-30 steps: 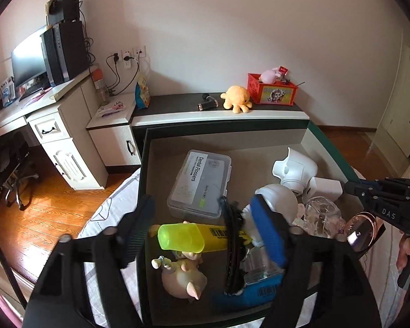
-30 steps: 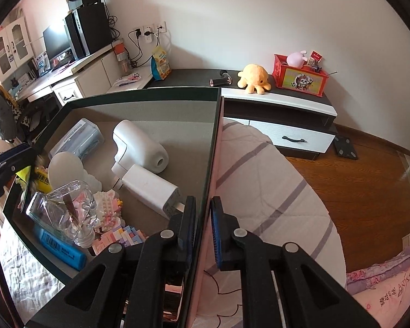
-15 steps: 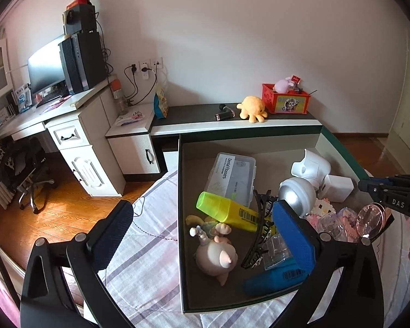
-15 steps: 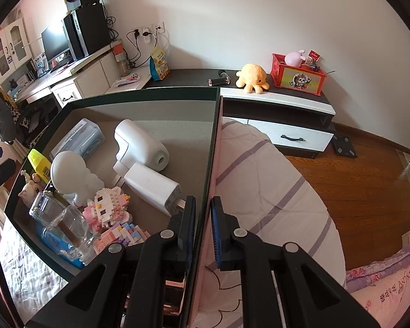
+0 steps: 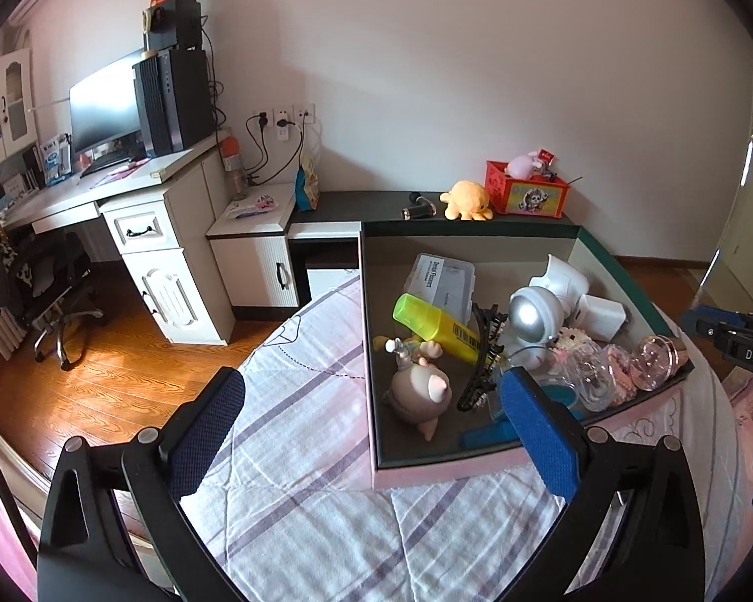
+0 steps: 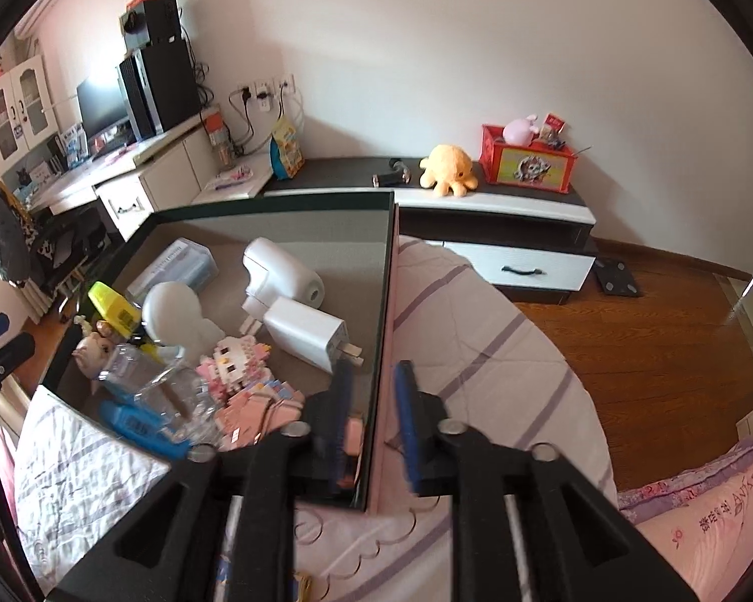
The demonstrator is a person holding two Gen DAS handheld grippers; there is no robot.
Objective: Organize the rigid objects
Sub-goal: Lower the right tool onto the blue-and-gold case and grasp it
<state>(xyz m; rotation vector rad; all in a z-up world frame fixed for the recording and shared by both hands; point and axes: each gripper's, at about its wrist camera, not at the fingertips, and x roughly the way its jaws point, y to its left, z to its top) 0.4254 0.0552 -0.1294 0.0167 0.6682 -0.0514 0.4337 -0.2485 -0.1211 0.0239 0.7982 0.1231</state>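
A dark open box [image 5: 369,351] with pink outer walls lies on the bed and holds several items: a yellow highlighter [image 5: 436,323], a pig figurine [image 5: 419,394], a black hair clip [image 5: 482,356], a clear plastic case [image 5: 444,276] and a white round gadget [image 5: 534,313]. My left gripper [image 5: 371,421] is wide open and empty, above the bed at the box's left wall. My right gripper [image 6: 374,419] is open, its fingers either side of the box's right wall [image 6: 384,311] without clamping it. The white charger [image 6: 308,333] and pink block toys [image 6: 238,358] lie inside.
The box rests on a striped bedspread [image 5: 296,456]. A white desk with a monitor [image 5: 105,115] stands at the left. A low cabinet [image 6: 497,210] behind carries a yellow plush octopus [image 6: 449,170] and a red box [image 6: 527,165]. Wooden floor [image 6: 652,341] lies to the right.
My left gripper has pulled back and leftwards out of the box, leaving the highlighter inside. My right gripper has opened from its grip on the box's right wall.
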